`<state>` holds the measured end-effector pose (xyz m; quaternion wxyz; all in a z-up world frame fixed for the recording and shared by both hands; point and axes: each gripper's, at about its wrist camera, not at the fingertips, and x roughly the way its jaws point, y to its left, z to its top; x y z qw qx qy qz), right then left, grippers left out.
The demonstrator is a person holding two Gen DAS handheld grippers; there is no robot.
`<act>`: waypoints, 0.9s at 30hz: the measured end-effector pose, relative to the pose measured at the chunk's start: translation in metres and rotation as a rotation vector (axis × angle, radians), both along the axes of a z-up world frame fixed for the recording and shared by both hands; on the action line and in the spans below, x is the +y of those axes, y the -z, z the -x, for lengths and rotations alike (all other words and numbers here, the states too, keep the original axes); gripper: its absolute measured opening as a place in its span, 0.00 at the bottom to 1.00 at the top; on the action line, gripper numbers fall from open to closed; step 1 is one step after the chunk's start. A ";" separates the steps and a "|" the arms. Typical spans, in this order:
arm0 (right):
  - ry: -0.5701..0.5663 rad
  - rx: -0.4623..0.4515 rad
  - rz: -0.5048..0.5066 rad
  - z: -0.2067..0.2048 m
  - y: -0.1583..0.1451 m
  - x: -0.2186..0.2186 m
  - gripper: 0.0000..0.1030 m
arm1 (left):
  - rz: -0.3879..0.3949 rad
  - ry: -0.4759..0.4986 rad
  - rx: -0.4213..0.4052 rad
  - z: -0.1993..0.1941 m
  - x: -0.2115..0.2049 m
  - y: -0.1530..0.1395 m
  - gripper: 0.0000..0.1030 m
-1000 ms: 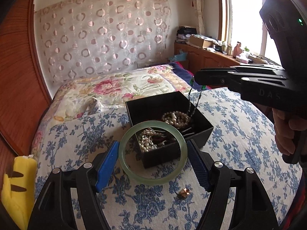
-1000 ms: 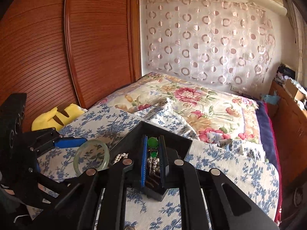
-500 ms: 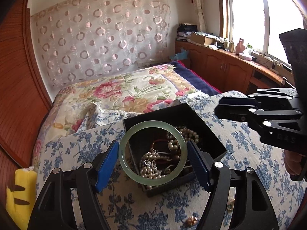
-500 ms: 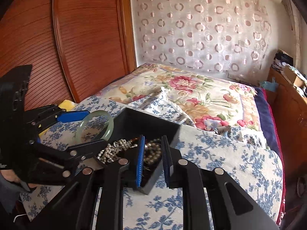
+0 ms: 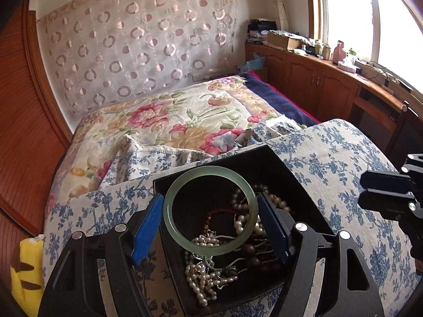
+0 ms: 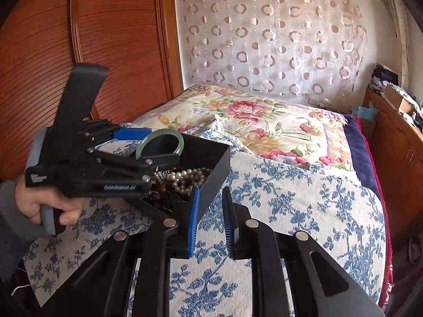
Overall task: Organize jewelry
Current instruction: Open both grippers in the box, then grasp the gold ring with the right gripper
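**Bangle poised over the jewelry box**

While the left gripper (image 5: 210, 224) clamps the green jade bangle (image 5: 210, 210) by its outer rim over the open black box (image 5: 298, 185), pearl strands (image 5: 201, 277) lie tangled beneath. Released unevenly, the hard ring could strike the box wall or snag the beads.

From the right wrist, the right gripper (image 6: 210, 224) hovers empty beside the box's corner, fingers (image 6: 193, 219) narrowly parted; drifting left, it could nudge the box on the bed's soft floral cover (image 6: 304, 211).
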<state>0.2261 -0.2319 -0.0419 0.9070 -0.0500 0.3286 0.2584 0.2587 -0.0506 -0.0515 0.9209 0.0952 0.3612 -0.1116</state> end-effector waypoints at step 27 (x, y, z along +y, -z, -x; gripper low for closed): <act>-0.098 0.087 0.048 0.064 0.039 0.020 0.31 | 0.095 0.082 -0.018 0.102 0.018 -0.007 0.82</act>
